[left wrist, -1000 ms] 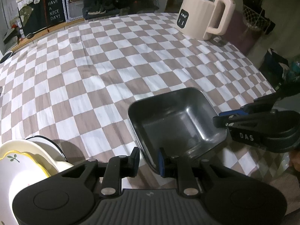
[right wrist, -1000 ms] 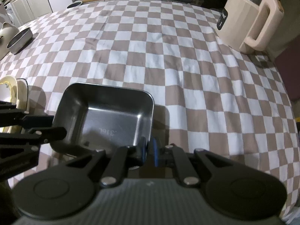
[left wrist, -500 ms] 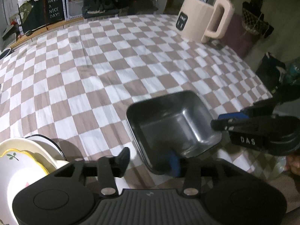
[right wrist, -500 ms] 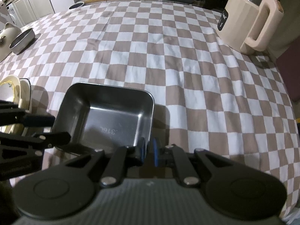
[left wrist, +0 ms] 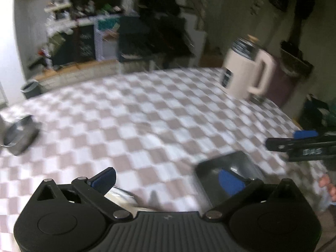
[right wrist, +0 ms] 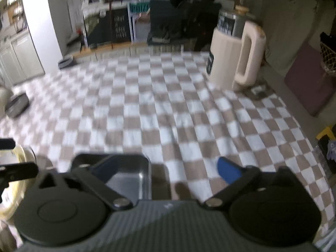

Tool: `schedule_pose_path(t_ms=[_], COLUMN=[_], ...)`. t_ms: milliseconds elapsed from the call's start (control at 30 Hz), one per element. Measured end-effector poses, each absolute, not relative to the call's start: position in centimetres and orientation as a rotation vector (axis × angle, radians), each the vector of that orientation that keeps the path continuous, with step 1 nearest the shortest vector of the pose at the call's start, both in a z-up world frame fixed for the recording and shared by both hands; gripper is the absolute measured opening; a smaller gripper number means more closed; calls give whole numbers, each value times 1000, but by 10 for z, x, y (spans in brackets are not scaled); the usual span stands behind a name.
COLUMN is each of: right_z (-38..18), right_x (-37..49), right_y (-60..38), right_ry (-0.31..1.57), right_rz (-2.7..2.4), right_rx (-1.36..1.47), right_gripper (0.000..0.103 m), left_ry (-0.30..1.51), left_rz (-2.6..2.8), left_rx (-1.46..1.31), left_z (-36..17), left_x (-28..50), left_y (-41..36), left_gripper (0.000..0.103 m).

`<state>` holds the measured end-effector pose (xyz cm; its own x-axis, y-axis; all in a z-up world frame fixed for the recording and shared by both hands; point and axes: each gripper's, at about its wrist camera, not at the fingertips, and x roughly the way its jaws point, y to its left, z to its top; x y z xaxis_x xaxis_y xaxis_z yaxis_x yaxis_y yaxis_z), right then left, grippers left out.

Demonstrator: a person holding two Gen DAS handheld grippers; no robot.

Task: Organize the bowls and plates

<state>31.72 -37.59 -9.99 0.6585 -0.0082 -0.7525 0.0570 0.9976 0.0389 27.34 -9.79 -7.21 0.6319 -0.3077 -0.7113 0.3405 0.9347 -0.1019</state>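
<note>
We are cataloguing a table under a brown-and-white checked cloth, both views blurred. Item one: a dark metal square tray, sitting on the cloth near the table's near edge; in the left wrist view the same tray is lying towards the near right corner. We are holding the left gripper above it with its jaws opening wide, one blue pad over bare cloth and the other over the tray's inside, neither pressing on it. We are holding the right gripper likewise, jaws opening wide, one finger over the tray and the other over the cloth, nothing gripped between them. Item two: a stack of pale yellow-rimmed plates, standing at the near left edge just beside the tray, partly hidden behind the left gripper's black fingers. Item three: a cream electric kettle with a big loop handle, standing upright at the far right corner, well apart from the tray. Item four: a small grey metal bowl, resting by the left edge, well apart from everything else. Item five: another small dark dish, sitting at the far left corner. Beyond the far edge we are noting cluttered shelves and a chalkboard sign, its lettering too blurred to read. Between the tray and the kettle the checked cloth is lying bare.
</note>
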Motion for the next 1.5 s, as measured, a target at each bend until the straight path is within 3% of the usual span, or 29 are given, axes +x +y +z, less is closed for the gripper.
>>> schedule_pose_path(t_ms=[467, 867, 1000, 1133, 1233, 1300, 1333, 1400, 1500], right_z=[-83, -94, -108, -124, -137, -147, -151, -160, -174], right_x=[386, 482, 516, 548, 569, 585, 591, 599, 605], right_y=[-263, -98, -58, -28, -18, -14, -11, -8, -5], right_ry=[643, 702, 774, 829, 845, 853, 856, 868, 877], right_rz=[168, 494, 552, 574, 573, 575, 571, 566, 587], right_rx=[39, -142, -145, -131, -96, -52, -27, 16, 37], right_gripper=[103, 102, 95, 80, 70, 63, 56, 48, 45], left_ry=[705, 747, 771, 754, 783, 823, 836, 838, 811], left_rz=[20, 271, 263, 259, 247, 244, 254, 265, 263], left_rx=[-196, -383, -477, -528, -560, -562, -551, -531, -576], left_z=[-64, -104, -114, -122, -132, -138, -142, -148, -156], left_x=[291, 316, 339, 364, 383, 397, 404, 412, 417], left_y=[70, 183, 203, 213, 218, 220, 220, 221, 228], left_gripper=[103, 103, 103, 103, 97, 67, 61, 57, 54])
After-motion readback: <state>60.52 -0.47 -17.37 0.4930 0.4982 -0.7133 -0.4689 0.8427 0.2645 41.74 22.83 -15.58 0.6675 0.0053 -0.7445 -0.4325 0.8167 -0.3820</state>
